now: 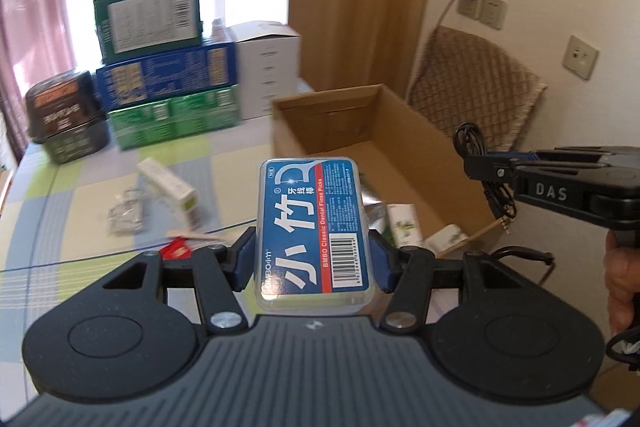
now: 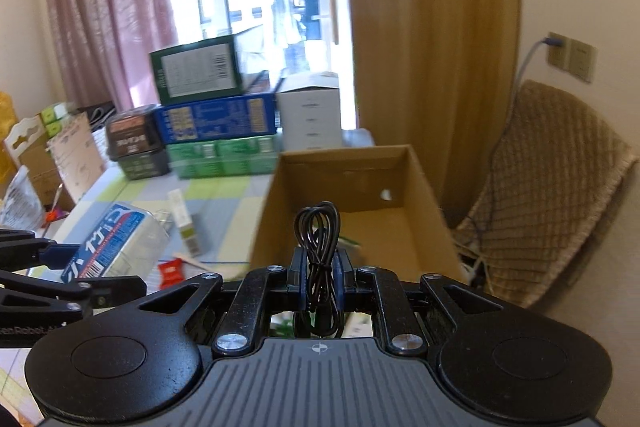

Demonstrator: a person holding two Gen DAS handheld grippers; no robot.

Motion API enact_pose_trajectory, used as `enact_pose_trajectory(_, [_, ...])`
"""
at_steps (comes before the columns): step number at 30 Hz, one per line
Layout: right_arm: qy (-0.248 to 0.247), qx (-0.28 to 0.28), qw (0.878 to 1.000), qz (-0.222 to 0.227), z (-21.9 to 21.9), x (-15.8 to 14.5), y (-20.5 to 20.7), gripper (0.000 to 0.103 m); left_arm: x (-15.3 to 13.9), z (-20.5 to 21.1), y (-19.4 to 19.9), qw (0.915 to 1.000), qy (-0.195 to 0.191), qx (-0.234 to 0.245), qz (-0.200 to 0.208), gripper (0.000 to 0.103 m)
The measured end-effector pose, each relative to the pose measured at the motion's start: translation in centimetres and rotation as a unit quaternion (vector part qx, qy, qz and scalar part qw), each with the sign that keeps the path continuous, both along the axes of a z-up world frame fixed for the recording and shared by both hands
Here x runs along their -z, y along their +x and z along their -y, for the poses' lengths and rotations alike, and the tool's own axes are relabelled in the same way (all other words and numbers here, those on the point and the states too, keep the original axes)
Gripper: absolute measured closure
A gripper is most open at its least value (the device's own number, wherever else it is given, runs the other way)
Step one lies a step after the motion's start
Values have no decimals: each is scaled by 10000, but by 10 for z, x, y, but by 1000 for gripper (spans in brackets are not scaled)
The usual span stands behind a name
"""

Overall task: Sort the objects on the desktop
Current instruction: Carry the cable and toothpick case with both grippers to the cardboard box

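My left gripper (image 1: 314, 259) is shut on a clear dental floss pick box (image 1: 314, 227) with a blue label, held in the air above the table near the front of an open cardboard box (image 1: 316, 131). That floss box (image 2: 116, 247) also shows at the left of the right wrist view. My right gripper (image 2: 320, 279) is shut on a bundled black cable (image 2: 318, 239), lifted in front of the cardboard box (image 2: 420, 195). From the left wrist view the right gripper (image 1: 476, 165) comes in from the right with the cable (image 1: 490, 183) dangling over the box.
On the checked tablecloth (image 1: 60, 211) lie a white carton (image 1: 172, 187), a crumpled clear wrapper (image 1: 126, 215), a red packet (image 1: 174, 250) and a wooden stick (image 1: 196, 235). Stacked green and blue boxes (image 1: 168, 75) and a white box (image 1: 268, 67) stand behind. A padded chair (image 2: 552, 187) is right.
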State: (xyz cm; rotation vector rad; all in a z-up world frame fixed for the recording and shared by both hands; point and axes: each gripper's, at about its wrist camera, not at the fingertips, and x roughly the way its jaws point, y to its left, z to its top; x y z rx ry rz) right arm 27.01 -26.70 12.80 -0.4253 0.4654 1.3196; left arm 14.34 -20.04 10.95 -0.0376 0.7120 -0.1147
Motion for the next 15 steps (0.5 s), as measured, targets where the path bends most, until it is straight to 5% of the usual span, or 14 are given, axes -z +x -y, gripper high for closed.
enact_pose_trajectory(15, [-94,228,9995,-199,3,9,77,93,6,62,56,9993,-169,298,-148,52])
